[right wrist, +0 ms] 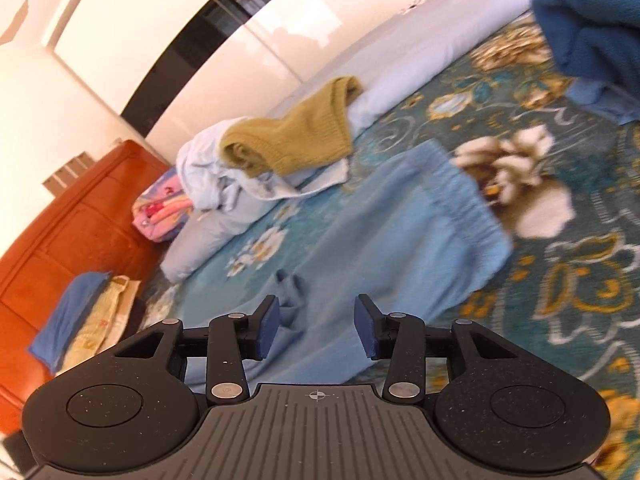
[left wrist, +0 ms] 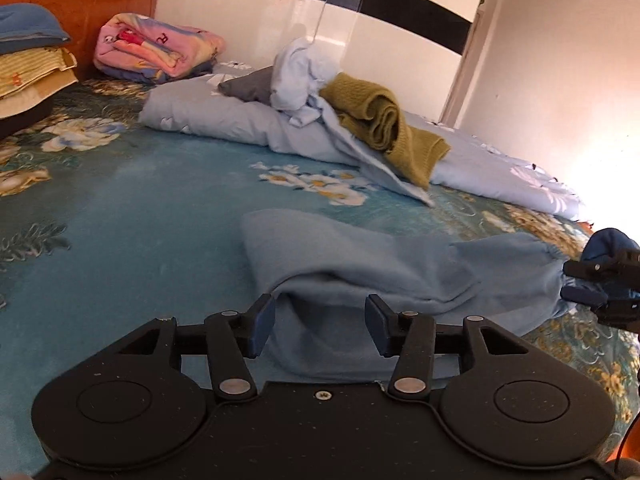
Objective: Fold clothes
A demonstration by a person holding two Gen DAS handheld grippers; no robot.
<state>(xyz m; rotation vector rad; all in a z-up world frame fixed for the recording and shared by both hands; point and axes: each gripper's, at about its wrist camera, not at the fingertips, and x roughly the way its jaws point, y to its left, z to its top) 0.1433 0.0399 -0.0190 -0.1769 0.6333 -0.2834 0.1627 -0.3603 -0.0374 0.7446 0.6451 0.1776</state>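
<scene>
While the light blue garment (left wrist: 360, 264) lies partly folded on the floral bedspread (left wrist: 120, 220), both claws hover just above its near edge. The left claw (left wrist: 320, 326) is released, its blue pads apart with the cloth's fold below the gap and nothing pinched. The right claw (right wrist: 316, 330) is likewise released, its pads spread over the same garment (right wrist: 400, 216), a small ruffle of cloth close by the left pad (right wrist: 270, 326). From the left view, the right claw (left wrist: 600, 280) shows at the garment's far right end. Beyond the garment, an olive knit (left wrist: 384, 128) sits on a pale blue quilt (left wrist: 224, 116) rolled along the wall. A pink folded blanket (left wrist: 156, 52) rests near the orange headboard (left wrist: 80, 8), and a dark blue cloth (right wrist: 588, 20) lies bunched off to the right.
</scene>
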